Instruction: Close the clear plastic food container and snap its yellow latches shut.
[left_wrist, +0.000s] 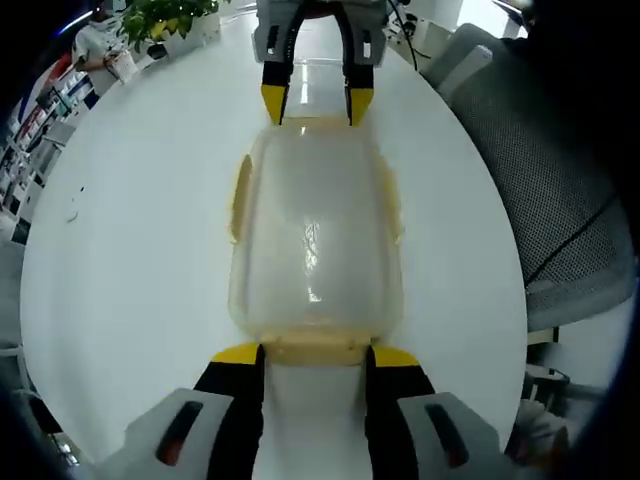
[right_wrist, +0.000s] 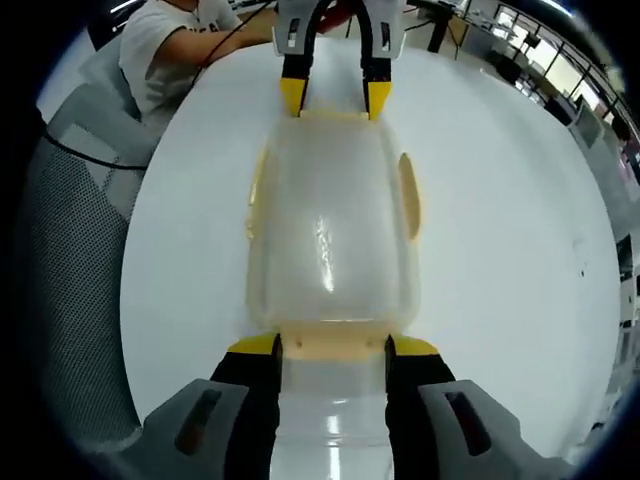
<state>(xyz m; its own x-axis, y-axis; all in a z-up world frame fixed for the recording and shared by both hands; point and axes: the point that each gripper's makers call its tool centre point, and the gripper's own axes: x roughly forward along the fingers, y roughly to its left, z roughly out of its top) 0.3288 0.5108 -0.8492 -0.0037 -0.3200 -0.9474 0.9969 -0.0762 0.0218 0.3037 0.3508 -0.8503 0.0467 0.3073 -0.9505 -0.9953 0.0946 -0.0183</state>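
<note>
At bench centre sits the clear container (left_wrist: 315, 240), lid already on, lying lengthwise between the two claws. Left gripper view: side latch (left_wrist: 240, 195) at 9 o'clock of the box, the opposite side latch (left_wrist: 392, 200) at 3, both flared out a bit, likely not snapped, hard to tell. Left claw (left_wrist: 315, 355) at 6 o'clock, spread open, yellow tips straddling the near end latch (left_wrist: 315, 348), touching or just beside it. Right claw (left_wrist: 317, 105) at 12, also spread, tips at the far end. White bench (left_wrist: 130, 250) all round; mesh chair (left_wrist: 560, 190) at 3; plant (left_wrist: 165, 15) at 11. Right gripper view: same setup mirrored, right claw (right_wrist: 332, 345) open at 6 against its end latch (right_wrist: 332, 340), left claw (right_wrist: 335, 98) at 12. Step in hand looks like latching the ends. Next move: press each end latch inward and down till it clicks, both claws bracing the box against sliding, then do the sides.
</note>
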